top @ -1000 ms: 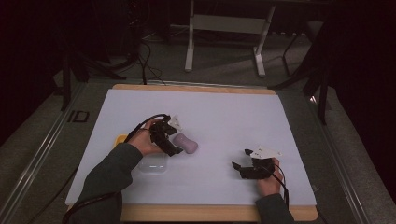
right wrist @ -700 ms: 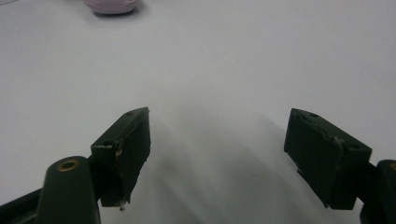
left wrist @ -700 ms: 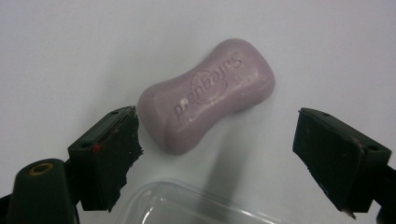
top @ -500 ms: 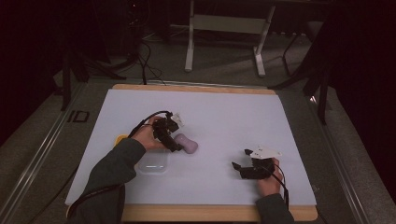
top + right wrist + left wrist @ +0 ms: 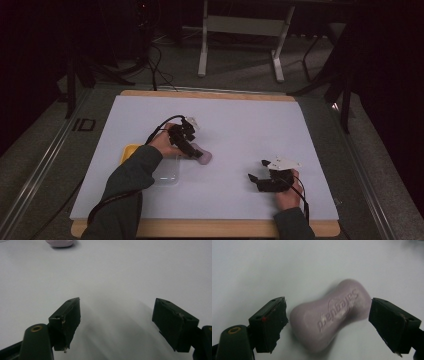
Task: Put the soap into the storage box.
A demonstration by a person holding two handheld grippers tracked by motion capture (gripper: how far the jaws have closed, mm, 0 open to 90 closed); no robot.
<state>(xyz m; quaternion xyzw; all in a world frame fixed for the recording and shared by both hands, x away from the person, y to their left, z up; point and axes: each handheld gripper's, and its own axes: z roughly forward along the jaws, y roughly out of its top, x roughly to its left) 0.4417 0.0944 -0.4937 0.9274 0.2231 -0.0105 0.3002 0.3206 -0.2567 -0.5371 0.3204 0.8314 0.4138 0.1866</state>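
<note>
On the counter (image 5: 240,125), the left hand-held gripper (image 5: 328,322) stands wide astride the pink soap bar (image 5: 330,315); best close squarely across its narrow waist. The right hand-held gripper (image 5: 116,322) rests wide, empty.

I saw the pale purple soap bar (image 5: 332,317), waisted, embossed probably "Safeguard", lying flat on the white table (image 5: 262,270).
</note>
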